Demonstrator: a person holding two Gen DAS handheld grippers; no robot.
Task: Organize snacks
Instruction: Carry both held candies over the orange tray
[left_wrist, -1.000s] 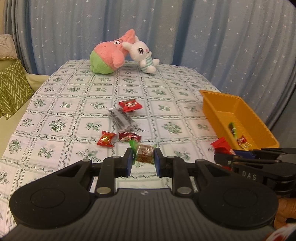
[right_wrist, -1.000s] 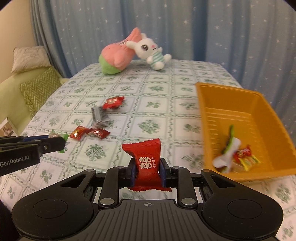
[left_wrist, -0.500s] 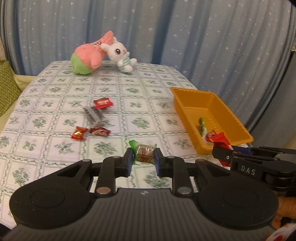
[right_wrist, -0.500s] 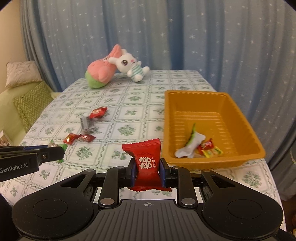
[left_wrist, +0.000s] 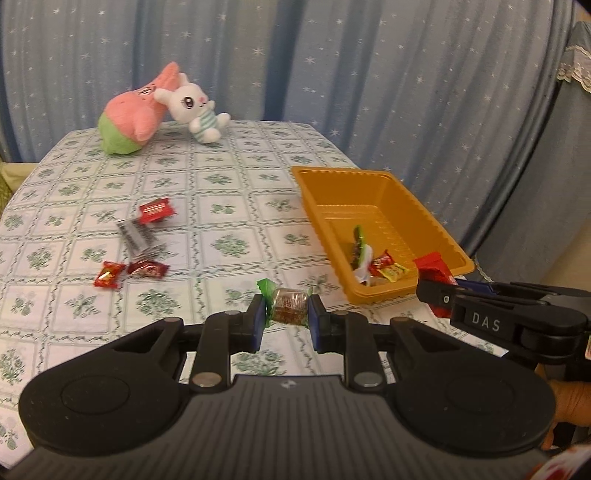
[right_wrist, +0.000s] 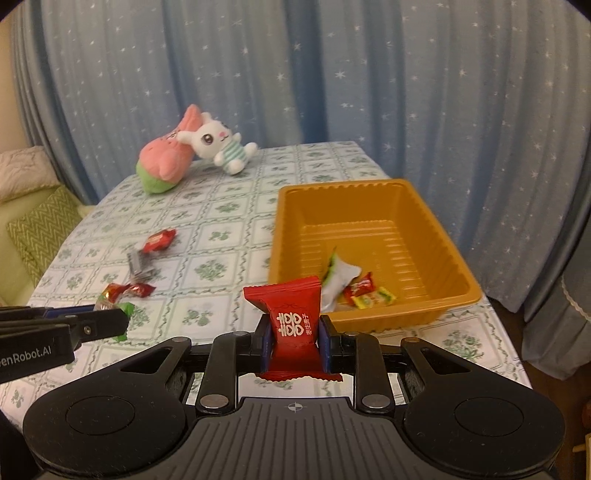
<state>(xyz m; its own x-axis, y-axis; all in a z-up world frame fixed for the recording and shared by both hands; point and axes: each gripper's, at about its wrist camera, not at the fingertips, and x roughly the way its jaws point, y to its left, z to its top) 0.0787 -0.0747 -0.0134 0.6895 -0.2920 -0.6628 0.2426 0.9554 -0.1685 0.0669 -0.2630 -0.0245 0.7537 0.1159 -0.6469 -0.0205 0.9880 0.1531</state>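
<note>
My left gripper (left_wrist: 287, 314) is shut on a brown candy in a green-ended wrapper (left_wrist: 290, 305), held above the table near the front. My right gripper (right_wrist: 293, 334) is shut on a red snack packet (right_wrist: 291, 315) with white print, just in front of the orange tray (right_wrist: 439, 236). The tray (left_wrist: 391, 188) holds a white-green packet (right_wrist: 338, 278) and small red and yellow candies (right_wrist: 365, 291). Loose on the tablecloth lie a red packet (left_wrist: 157, 210), a grey packet (left_wrist: 135, 236) and two red candies (left_wrist: 129, 271).
A pink-green plush (left_wrist: 135, 110) and a white rabbit plush (left_wrist: 195, 107) lie at the table's far end. Blue starred curtains hang behind. A green cushion (right_wrist: 33, 236) sits left of the table. The table's right edge runs just past the tray.
Both grippers have swung right and drawn back, each still holding its snack. The tray now sits nearer the middle of both views.
</note>
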